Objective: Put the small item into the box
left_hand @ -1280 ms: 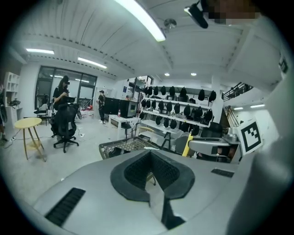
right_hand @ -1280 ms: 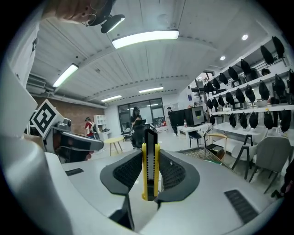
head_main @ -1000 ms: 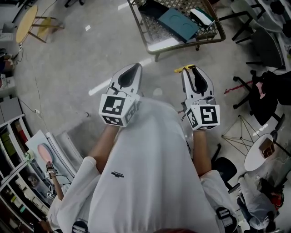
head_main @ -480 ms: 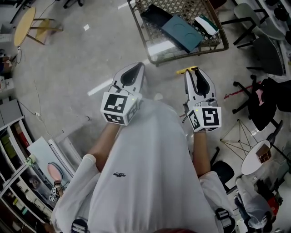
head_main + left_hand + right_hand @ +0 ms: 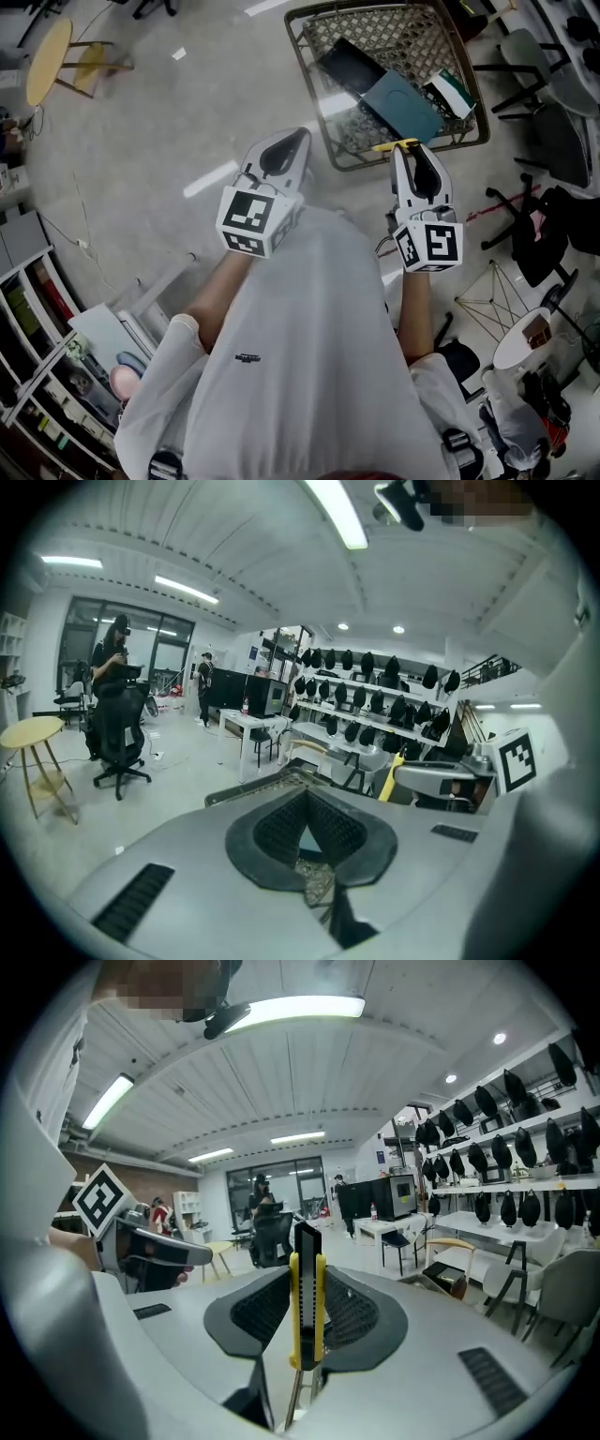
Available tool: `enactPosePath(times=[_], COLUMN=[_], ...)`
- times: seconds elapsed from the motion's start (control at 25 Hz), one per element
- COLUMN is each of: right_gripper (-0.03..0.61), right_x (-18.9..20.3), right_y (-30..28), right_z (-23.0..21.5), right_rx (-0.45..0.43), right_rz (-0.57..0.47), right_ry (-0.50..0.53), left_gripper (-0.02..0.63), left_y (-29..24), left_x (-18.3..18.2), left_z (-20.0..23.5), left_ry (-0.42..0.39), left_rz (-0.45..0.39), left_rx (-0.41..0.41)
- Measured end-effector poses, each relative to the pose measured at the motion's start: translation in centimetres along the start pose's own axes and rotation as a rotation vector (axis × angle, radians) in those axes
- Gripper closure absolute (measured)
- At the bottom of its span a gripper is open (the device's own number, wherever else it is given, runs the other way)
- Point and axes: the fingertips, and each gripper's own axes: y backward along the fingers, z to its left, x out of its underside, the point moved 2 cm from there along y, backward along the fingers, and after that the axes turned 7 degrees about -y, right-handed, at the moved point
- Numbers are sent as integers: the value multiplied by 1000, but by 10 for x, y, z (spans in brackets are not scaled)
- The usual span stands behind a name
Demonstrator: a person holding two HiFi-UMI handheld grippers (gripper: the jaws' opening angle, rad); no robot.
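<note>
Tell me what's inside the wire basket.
The wire basket holds a black flat item, a teal flat case and a white-and-green item. The right gripper, shut on a yellow utility knife, covers its near edge.

The person wears a white shirt [image 5: 309,366] with short sleeves [image 5: 176,345] and a tiny dark logo [image 5: 244,358] on it. The left gripper [image 5: 292,138] and the right gripper [image 5: 413,150] are light grey, with black bumpy pads on the jaws. Each has a white cube [image 5: 255,223] with black square marks.
</note>
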Motion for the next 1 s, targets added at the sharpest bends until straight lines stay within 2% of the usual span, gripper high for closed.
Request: enactPosePath(times=[0.2, 0.4, 0.56, 1.0], right_gripper=[472, 472, 472, 472], right_x=[-18, -32, -35, -28], right_y=[-57, -92, -102, -116], right_z=[1, 7, 5, -27], right_rx=[60, 98, 109, 70], right_rz=[-14, -8, 20, 66], right_ry=[7, 24, 44, 55], left_gripper=[611, 611, 611, 611], left_y=[-20, -39, -52, -80], left_x=[-15, -21, -21, -29], left_z=[57, 91, 93, 70], left_ry=[16, 4, 38, 30], left_rz=[-3, 13, 18, 24], left_rx=[23, 67, 90, 84])
